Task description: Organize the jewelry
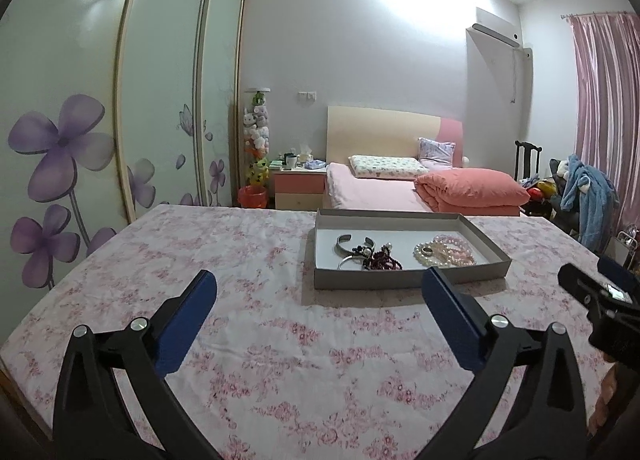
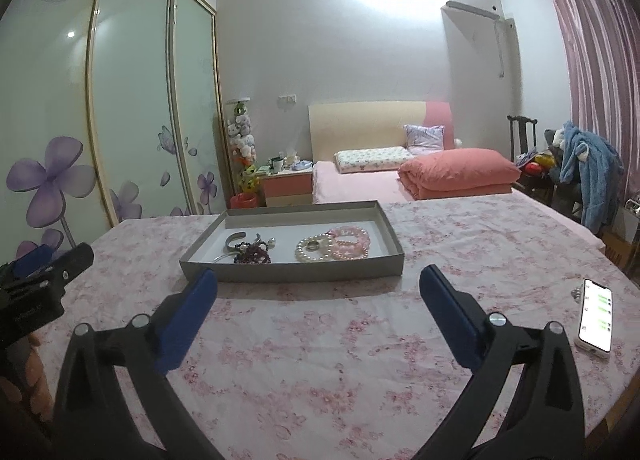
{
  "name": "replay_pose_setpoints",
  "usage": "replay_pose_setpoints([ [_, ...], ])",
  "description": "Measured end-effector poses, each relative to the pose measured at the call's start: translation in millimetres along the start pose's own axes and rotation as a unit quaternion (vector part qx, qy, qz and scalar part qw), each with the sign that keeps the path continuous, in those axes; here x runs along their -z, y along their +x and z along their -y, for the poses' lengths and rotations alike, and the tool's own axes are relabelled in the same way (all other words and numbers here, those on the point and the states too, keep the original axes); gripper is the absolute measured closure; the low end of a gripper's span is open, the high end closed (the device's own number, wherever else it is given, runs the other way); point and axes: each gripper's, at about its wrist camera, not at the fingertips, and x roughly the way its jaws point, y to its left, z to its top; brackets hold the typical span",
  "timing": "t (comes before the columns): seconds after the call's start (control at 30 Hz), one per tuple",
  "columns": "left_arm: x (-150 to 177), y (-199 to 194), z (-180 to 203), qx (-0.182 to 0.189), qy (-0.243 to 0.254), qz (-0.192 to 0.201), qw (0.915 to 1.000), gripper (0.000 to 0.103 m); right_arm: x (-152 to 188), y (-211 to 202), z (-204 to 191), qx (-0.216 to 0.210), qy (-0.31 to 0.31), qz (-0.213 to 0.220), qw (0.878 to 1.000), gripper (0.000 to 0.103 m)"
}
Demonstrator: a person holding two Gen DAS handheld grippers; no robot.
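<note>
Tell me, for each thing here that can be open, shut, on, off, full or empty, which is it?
Left gripper: open, nothing between its fingers.
Right gripper: open, nothing between its fingers.
Grey box: lidless, holding jewelry.
Pearl bracelet: lying in the box beside the pink bead bracelets.
Silver bangle: lying in the box, by the dark beads.
Phone: screen lit, lying on the tablecloth.
Wardrobe doors: shut.

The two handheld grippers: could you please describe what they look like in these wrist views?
The left gripper and the right gripper match: black plastic linkage arms with round silver pivot pins, each carrying two flat blue fingers. Seen from the other side, each has a blocky black body; a small white label shows on the right one. No cables or sleeves are visible.
</note>
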Motion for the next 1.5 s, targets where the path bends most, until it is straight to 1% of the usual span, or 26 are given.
replay_pose_setpoints([
  [0.17,4.3,-5.8,0.5,0.006,-0.004,0.002,1.0000,0.002,-2.5,-7.9,3.6,0.001,0.005,0.015,1.000,0.004],
  [0.43,5.8,-7.6,3.5,0.006,-0.006,0.001,1.0000,0.002,-3.0,-12.0,3.3,0.005,0.002,0.024,1.000,0.004],
  [0.73,4.9,-6.8,2.6,0.000,-0.011,-0.002,0.9999,0.002,-2.7,-11.1,4.0,0.004,0.003,0.021,1.000,0.004],
  [1.5,7.1,0.4,10.8,0.005,-0.002,-0.016,0.9999,0.002,1.4,-4.6,3.1,0.003,0.005,0.014,1.000,0.004],
])
